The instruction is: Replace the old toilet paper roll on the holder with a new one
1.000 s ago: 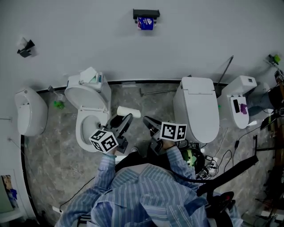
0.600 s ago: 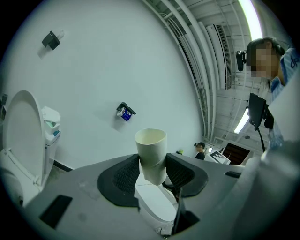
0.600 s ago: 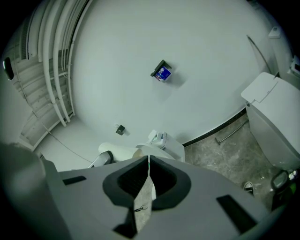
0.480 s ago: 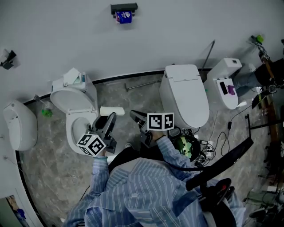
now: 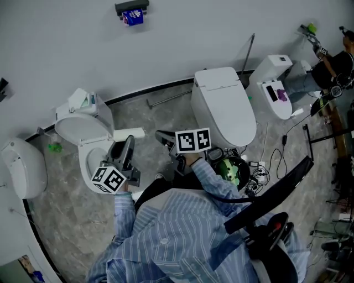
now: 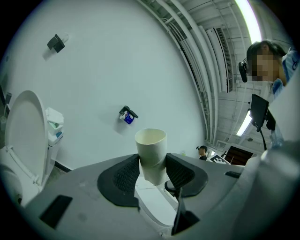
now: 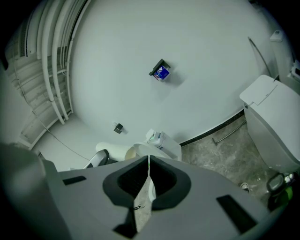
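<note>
My left gripper (image 5: pixel 128 141) (image 6: pixel 152 160) is shut on a white hollow cardboard tube (image 5: pixel 136 132) (image 6: pixel 150 139), which stands up out of the pads. It is held level over the open toilet (image 5: pixel 83 128). Just to its right is my right gripper (image 5: pixel 159 135) (image 7: pixel 148 160), its jaws shut with nothing between them. High on the white wall is a black holder (image 5: pixel 131 7) (image 6: pixel 125 112) (image 7: pixel 158 67) with a blue-wrapped roll (image 5: pixel 132 17) (image 7: pixel 162 73) on it, well away from both grippers. The right gripper view also catches the tube (image 7: pixel 111 151) at lower left.
A closed white toilet (image 5: pixel 223 104) stands right of the grippers, another fixture (image 5: pixel 275 91) farther right and a white one (image 5: pixel 21 166) at far left. A metal bar (image 5: pixel 166 98) lies by the wall. Cables and a green object (image 5: pixel 232 171) sit near a black chair (image 5: pixel 276 190).
The head view has swung, so the wall holder and the toilets have slid left in the picture. Both grippers keep their pose, and the tube stays in the left one.
</note>
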The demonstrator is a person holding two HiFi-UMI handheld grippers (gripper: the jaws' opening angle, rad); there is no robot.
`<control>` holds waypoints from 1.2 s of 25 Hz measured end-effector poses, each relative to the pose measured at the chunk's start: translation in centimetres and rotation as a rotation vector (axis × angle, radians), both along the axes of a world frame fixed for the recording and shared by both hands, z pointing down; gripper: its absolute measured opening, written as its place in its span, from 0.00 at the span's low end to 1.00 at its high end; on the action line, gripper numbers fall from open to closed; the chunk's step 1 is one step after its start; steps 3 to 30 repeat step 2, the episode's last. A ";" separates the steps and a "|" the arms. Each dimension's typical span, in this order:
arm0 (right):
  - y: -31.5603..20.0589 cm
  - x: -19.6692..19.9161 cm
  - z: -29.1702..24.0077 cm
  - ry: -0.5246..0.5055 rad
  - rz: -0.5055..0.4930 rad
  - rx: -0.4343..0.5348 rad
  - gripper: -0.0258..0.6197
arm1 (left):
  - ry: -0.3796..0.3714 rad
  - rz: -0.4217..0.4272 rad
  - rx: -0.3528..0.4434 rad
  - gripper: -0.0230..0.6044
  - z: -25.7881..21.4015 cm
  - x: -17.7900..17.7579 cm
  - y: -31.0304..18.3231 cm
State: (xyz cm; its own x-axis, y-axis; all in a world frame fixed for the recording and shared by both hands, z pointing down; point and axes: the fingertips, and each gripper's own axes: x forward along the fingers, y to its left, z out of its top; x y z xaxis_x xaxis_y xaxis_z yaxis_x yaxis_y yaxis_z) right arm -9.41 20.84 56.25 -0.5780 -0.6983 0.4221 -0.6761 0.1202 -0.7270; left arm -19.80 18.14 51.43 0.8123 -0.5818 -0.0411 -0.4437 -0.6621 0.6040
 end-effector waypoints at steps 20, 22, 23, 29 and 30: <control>0.0 0.1 0.1 0.001 -0.001 0.000 0.07 | 0.001 -0.002 0.002 0.33 0.0 0.1 0.0; 0.0 0.1 0.1 0.001 -0.001 0.000 0.07 | 0.001 -0.002 0.002 0.33 0.0 0.1 0.0; 0.0 0.1 0.1 0.001 -0.001 0.000 0.07 | 0.001 -0.002 0.002 0.33 0.0 0.1 0.0; 0.0 0.1 0.1 0.001 -0.001 0.000 0.07 | 0.001 -0.002 0.002 0.33 0.0 0.1 0.0; 0.0 0.1 0.1 0.001 -0.001 0.000 0.07 | 0.001 -0.002 0.002 0.33 0.0 0.1 0.0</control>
